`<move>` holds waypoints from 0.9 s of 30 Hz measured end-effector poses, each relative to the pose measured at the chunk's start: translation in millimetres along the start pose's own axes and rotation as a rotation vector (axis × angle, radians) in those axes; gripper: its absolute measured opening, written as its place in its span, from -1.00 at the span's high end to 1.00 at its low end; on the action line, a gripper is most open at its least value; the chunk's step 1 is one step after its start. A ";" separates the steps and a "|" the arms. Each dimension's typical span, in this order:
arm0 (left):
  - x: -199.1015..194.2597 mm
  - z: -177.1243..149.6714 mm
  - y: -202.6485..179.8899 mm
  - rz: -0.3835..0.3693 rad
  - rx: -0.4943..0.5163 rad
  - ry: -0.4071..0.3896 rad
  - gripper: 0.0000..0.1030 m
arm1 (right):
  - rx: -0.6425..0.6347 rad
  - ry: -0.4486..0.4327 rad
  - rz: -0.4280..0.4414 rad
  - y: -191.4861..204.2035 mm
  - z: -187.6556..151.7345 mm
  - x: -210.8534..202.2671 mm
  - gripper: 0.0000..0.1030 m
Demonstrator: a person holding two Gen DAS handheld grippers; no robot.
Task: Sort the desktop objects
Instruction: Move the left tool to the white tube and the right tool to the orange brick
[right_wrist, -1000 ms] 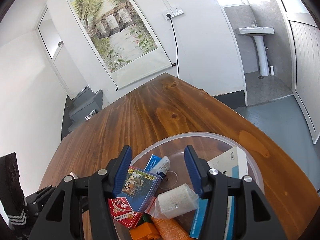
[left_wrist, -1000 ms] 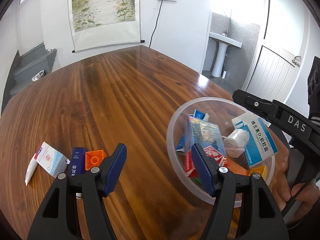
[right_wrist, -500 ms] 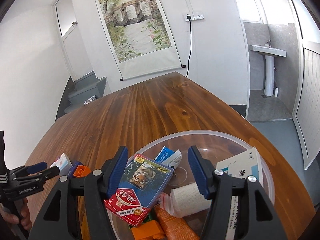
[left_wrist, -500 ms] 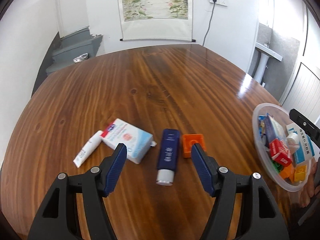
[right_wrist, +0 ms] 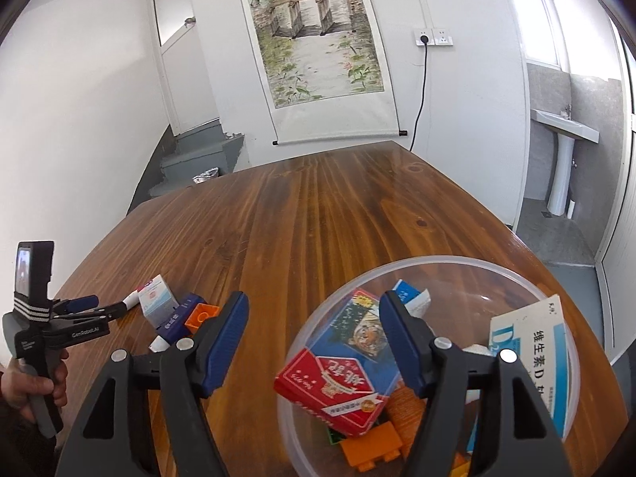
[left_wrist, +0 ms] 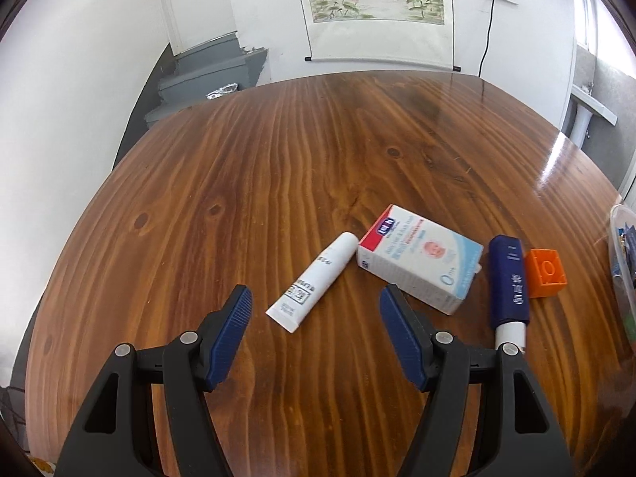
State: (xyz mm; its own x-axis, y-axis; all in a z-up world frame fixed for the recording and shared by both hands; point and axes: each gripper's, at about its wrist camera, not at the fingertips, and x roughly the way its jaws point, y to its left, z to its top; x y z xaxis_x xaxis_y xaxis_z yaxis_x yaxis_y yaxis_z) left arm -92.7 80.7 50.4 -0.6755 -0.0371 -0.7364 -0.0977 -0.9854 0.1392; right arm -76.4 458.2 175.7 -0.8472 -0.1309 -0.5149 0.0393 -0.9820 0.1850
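Note:
On the wooden table lie a white tube, a white and blue box, a dark blue bottle with a white cap and an orange brick. My left gripper is open and empty, with the tube's near end between its fingertips. It also shows in the right wrist view. A clear plastic bowl holds a red card box, a white medicine box and orange bricks. My right gripper is open and empty at the bowl's left rim.
The bowl's rim shows at the right edge of the left wrist view. The table's left edge drops toward grey stairs. A scroll painting hangs on the far wall. A sink stands at the right.
My left gripper has swung left, away from the bowl, and now points at the white tube. My right gripper has shifted left so it straddles the bowl's left rim.

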 end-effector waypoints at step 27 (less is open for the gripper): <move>46.0 15.5 13.5 -0.084 0.003 0.049 -0.36 | -0.050 0.257 0.165 87.9 -10.8 76.1 -0.18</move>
State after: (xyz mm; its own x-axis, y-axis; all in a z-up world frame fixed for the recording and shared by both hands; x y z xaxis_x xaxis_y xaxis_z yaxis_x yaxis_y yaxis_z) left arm -136.5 68.3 28.8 -0.6284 0.0376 -0.7770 -0.1547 -0.9849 0.0774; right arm -131.7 360.5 143.8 -0.6657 -0.3135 -0.6772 0.1968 -0.9491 0.2459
